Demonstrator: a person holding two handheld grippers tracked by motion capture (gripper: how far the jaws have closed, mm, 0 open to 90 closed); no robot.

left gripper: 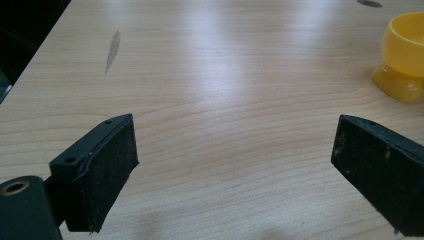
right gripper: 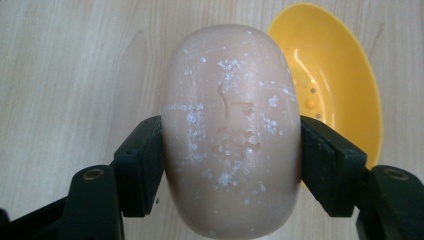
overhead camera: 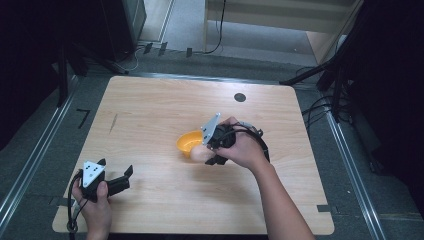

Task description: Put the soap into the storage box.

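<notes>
Since the yellow egg cup (overhead camera: 190, 143) is the landmark, everything is placed off it. Room: dark surroundings, grey floor, cables behind the far table edge. Wooden table (overhead camera: 150, 100) is bare apart from a dark round spot (overhead camera: 240, 97) beyond the cup and a grey smear (left gripper: 113, 49) well to its left. Right gripper (overhead camera: 214, 152) sits just right of the cup, jaws clamped on the egg (right gripper: 231, 130) across its short sides; the egg's long axis runs along the jaws. Egg is touching or just beside the cup rim, bowl opening (right gripper: 327, 75) ahead-right of it; judging by that, the next move is a short shift into the bowl. Left gripper (overhead camera: 117, 177) is well apart, near-left of the cup, jaws wide apart, holding nothing.
</notes>
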